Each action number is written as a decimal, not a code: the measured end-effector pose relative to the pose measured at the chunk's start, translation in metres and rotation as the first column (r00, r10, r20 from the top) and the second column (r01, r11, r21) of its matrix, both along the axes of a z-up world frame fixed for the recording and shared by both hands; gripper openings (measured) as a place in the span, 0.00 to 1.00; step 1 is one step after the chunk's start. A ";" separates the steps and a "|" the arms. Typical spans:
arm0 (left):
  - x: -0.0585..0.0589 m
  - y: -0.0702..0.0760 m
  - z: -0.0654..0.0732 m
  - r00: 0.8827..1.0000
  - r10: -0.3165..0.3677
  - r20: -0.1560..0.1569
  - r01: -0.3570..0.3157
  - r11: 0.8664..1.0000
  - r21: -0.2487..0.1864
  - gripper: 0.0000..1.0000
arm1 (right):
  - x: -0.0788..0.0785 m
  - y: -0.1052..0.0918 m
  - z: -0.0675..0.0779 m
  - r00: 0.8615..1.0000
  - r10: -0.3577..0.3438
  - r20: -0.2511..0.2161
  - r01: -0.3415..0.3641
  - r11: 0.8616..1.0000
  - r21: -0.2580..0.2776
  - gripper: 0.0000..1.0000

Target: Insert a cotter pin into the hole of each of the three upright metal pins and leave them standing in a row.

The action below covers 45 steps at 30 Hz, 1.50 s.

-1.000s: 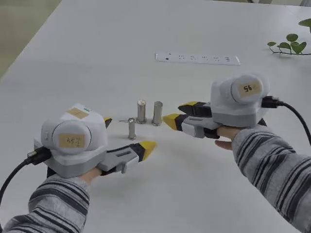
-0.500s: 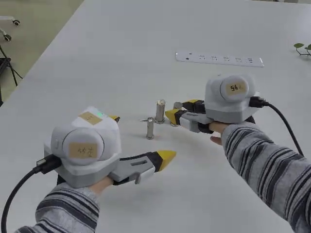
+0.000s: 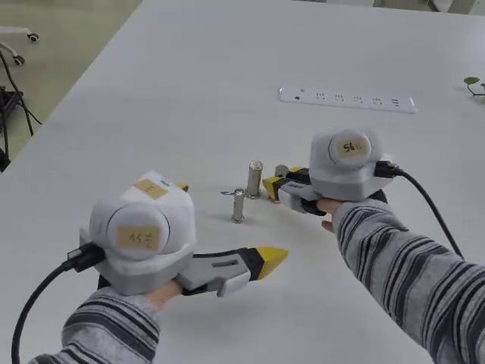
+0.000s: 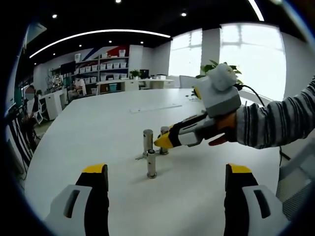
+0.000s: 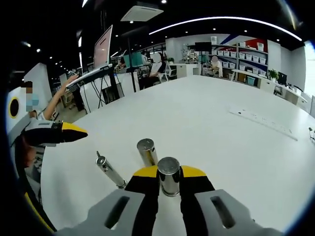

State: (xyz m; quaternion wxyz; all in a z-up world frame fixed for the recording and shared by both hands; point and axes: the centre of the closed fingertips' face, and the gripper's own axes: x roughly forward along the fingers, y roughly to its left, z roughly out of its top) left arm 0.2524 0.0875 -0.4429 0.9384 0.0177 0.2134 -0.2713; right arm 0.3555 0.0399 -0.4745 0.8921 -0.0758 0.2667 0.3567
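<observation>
Operator: Right claw first. What do you log?

Checker: Your right claw [image 5: 170,172]: drawn in narrow on the third pin [image 5: 169,183], with one yellow-tipped jaw pressed to each side of its shaft. The pin is upright, base on the white worktop [image 3: 174,83].

Operator: The other two pins?

Checker: Tall pin [image 3: 255,178]: upright, free, just beside the third pin, on its left as you look down. Short pin [image 3: 239,205]: upright, free, a little nearer to you than the tall one and apart from it. From your head view the three make a bent line rather than a straight row.

Operator: Cotter pins?

Checker: One cotter pin [image 3: 227,192]: a thin wire piece sticking out sideways near the top of the short pin. Whether it passes right through the hole, I cannot tell.

Operator: Left claw?

Checker: Your left claw [image 4: 166,169]: jaws spread wide, nothing between them. You hold it over the worktop on your side of the short pin, near it but not touching. In the left gripper view the short pin stands ahead, roughly midway between the two jaws.

Operator: Anything else on the sheet?

Checker: Power strip [image 3: 348,99]: white, lying flat on the worktop beyond the pins. Black cable [image 3: 424,205]: runs from the right gripper back along your arm. Striped sleeves [image 3: 409,265]: on both your arms.
</observation>
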 end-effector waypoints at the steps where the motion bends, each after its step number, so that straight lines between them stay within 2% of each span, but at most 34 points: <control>1: 0.000 0.000 0.000 1.000 -0.002 0.000 0.002 1.000 0.004 0.99 | -0.002 0.000 0.001 1.000 -0.001 0.004 0.001 1.000 -0.001 0.10; 2: 0.001 0.000 0.001 1.000 -0.003 0.011 0.003 1.000 0.012 0.99 | -0.002 0.000 0.001 1.000 -0.001 0.009 0.001 1.000 -0.003 0.10; 8: 0.001 0.000 0.003 1.000 0.000 0.014 0.000 1.000 0.009 0.99 | -0.003 -0.009 0.007 0.998 -0.061 0.032 0.063 0.997 -0.035 0.09; 11: 0.003 0.001 0.006 1.000 0.004 0.021 -0.004 1.000 0.003 0.99 | -0.008 -0.013 0.013 0.996 -0.082 0.029 0.082 0.997 -0.007 0.09; 19: 0.004 0.002 0.010 1.000 0.008 0.030 -0.007 1.000 -0.007 0.99 | -0.024 -0.018 0.020 0.996 -0.066 0.052 0.067 0.997 -0.023 0.09; 22: 0.004 0.002 0.009 1.000 0.006 0.027 -0.006 1.000 -0.002 0.99 | -0.033 -0.021 0.019 0.997 -0.065 0.052 0.067 0.997 -0.035 0.09; 31: 0.004 -0.001 0.008 1.000 0.000 0.019 0.001 1.000 -0.005 0.99 | -0.055 -0.027 0.012 0.996 -0.083 0.023 0.084 0.996 -0.023 0.09; 45: 0.004 -0.001 0.006 1.000 -0.005 0.012 0.005 1.000 -0.002 0.97 | -0.063 -0.031 0.002 0.994 -0.110 0.019 0.111 0.993 -0.037 0.09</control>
